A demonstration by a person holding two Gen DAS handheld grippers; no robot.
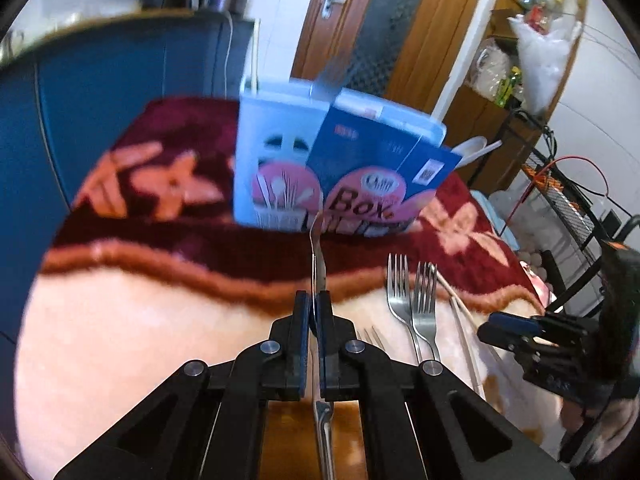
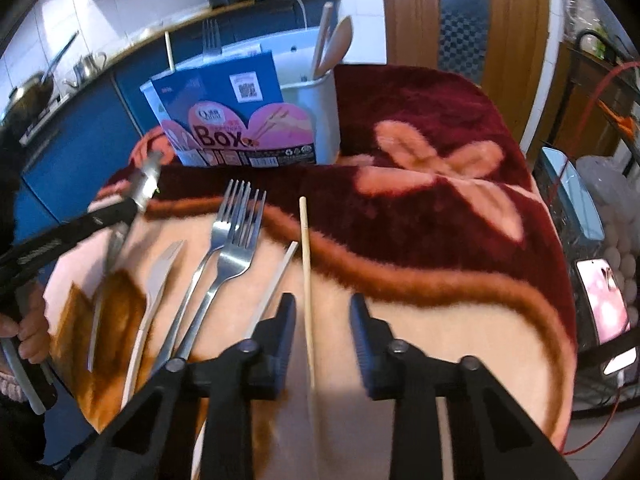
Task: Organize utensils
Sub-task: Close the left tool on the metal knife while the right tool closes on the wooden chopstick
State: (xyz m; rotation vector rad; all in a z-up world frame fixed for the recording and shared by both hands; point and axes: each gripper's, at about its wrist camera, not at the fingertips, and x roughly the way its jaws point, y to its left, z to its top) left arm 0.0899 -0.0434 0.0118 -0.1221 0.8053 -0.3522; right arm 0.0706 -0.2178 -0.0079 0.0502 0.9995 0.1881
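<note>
My left gripper (image 1: 314,308) is pressed together on a metal utensil (image 1: 318,264), its pads pinching the flat handle edge-on; the thin end rises past the fingertips toward the utensil box (image 1: 280,152), and the other end runs back under the gripper. From this edge-on view I cannot tell what kind of utensil it is. The box stands upright on the far part of the blanket-covered desk (image 1: 120,320), pale blue plastic with a dark blue and pink card sleeve reading "Box".

My right gripper (image 2: 324,312) is spread, and a wooden chopstick (image 2: 306,264) lies between the fingers, closer to the left one; neither pad touches it as far as I can see. No earlier view is at hand.

Nearer than the box, on the pale part of the blanket, two metal forks (image 2: 236,236) lie side by side with tines toward the box. Just beside them on the chopstick's side lies a pale chopstick (image 2: 280,272); on their other side lies a pale plastic knife (image 2: 158,276). In the box stand a fork (image 2: 211,38), a wooden spoon (image 2: 338,46) and a few sticks.

A person's hand (image 2: 28,328) grips the left gripper's handle at the frame's edge.
</note>
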